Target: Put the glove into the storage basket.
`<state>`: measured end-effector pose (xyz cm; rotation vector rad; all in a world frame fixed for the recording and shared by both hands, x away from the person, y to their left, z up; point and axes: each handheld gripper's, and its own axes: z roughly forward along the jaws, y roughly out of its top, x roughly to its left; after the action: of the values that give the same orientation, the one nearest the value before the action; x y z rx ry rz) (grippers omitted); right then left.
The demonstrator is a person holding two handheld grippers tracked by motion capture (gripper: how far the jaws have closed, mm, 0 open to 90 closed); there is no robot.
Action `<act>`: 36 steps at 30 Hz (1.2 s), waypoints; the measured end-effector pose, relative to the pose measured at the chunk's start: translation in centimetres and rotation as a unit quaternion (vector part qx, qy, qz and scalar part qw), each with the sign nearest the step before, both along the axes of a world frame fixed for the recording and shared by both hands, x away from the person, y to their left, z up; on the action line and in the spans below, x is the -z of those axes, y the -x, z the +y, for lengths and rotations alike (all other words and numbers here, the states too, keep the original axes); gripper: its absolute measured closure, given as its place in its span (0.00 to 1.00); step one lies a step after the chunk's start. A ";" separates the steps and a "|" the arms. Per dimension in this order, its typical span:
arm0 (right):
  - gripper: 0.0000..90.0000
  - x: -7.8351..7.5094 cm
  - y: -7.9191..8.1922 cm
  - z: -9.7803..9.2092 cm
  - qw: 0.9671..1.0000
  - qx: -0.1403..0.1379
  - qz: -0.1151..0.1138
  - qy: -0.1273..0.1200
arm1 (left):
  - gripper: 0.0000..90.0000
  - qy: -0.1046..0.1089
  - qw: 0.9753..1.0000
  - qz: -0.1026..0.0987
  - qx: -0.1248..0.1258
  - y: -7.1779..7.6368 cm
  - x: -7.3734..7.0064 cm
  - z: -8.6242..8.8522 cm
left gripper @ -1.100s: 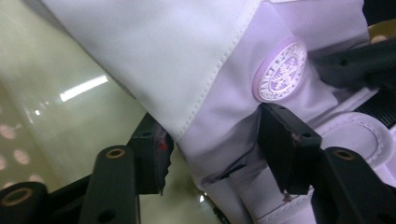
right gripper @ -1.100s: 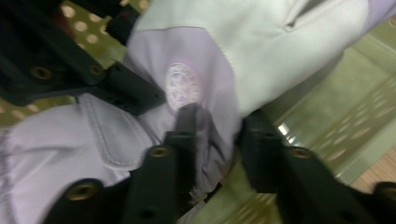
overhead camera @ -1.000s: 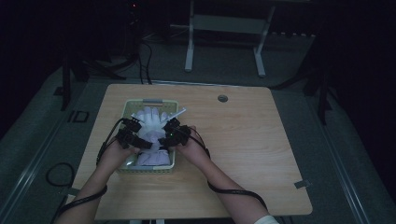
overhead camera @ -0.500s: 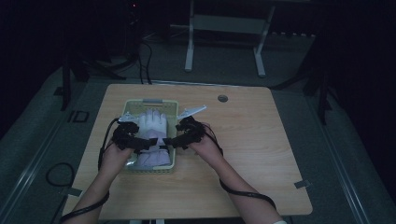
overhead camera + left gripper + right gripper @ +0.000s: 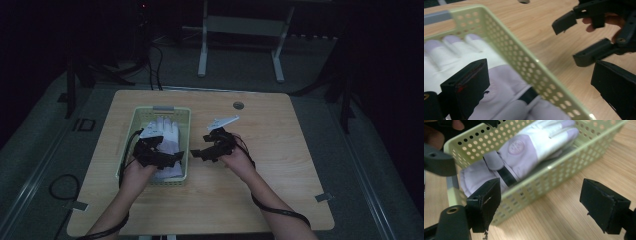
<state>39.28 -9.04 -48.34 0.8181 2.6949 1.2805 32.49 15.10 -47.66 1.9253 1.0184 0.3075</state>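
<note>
Dark surroundings frame a wooden table [image 5: 280, 170], with the legs of another table on the floor beyond its far edge. On the table's left half sits a pale green perforated basket [image 5: 186, 145], its long axis running from near edge to far edge. Inside it lies a white glove [image 5: 167, 132], flat, with a second white piece partly under it that cannot be told apart clearly. The glove's long axis follows the basket's: fingers toward the far edge, cuff and dark wrist strap toward the near edge, logo patch facing up. The left gripper [image 5: 172, 159] hovers over the near end of the basket, jaws spread wide with one on each side of the basket's right wall, gripping nothing. The right gripper [image 5: 196, 154] sits above bare table just right of the basket, jaws likewise spread and empty, aimed at the basket's side wall. A round grommet hole [image 5: 238, 105] lies near the far edge, well apart from the work. Judgement: the glove appears placed in the basket and let go, so the placing looks essentially done; what may remain is drawing both grippers clear, or tidying the glove if required.
</note>
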 end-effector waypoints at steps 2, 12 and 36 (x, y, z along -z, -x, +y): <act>0.19 0.1 0.1 -0.7 1.000 0.002 -0.001 0.003 | 0.02 0.002 1.000 0.000 0.014 0.3 -0.1 -1.0; 0.19 0.4 0.9 -4.6 1.000 0.014 -0.008 0.003 | 0.02 0.016 0.997 -0.013 0.071 1.9 -0.2 -5.8; 0.18 3.2 2.4 -13.6 0.999 0.047 -0.015 0.005 | 0.03 -0.005 0.985 -0.004 0.172 3.9 1.8 -13.9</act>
<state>36.84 -22.62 -51.52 0.9056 2.6033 1.2467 28.55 1.23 -49.45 2.0633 0.6630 0.1228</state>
